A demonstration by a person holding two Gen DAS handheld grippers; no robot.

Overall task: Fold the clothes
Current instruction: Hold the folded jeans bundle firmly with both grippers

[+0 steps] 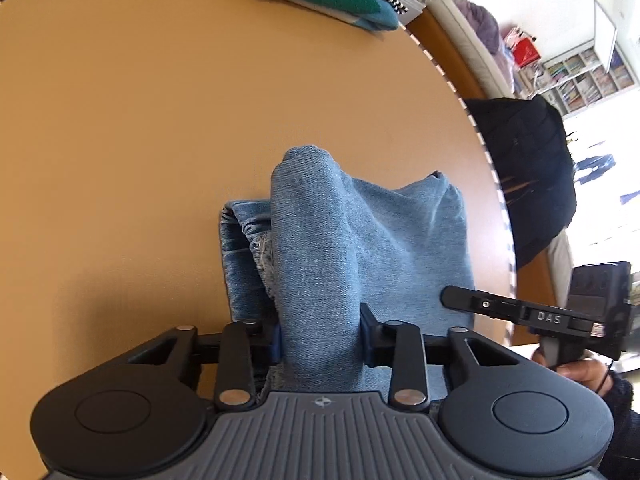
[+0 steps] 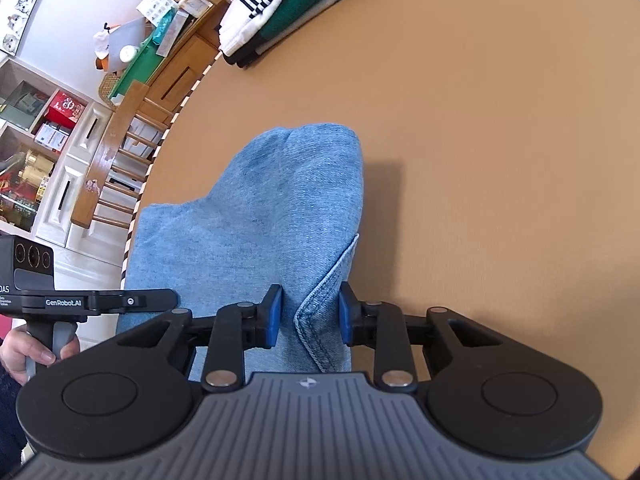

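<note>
Tan and smooth, the round wooden bench carries a light blue denim garment, partly folded, lying near the bench's edge. A raised roll of the denim runs toward the left tongs, whose blue pads press it from both sides, so the tongs are narrowed onto the fabric. From the right wrist view, the right tongs straddle a stitched hem corner of the same garment; its pads stand a little off the cloth on either side, part-way open, gripping nothing. At the far rim of the bench sits a stack of folded clothes, striped black-and-white over green and teal.
</note>
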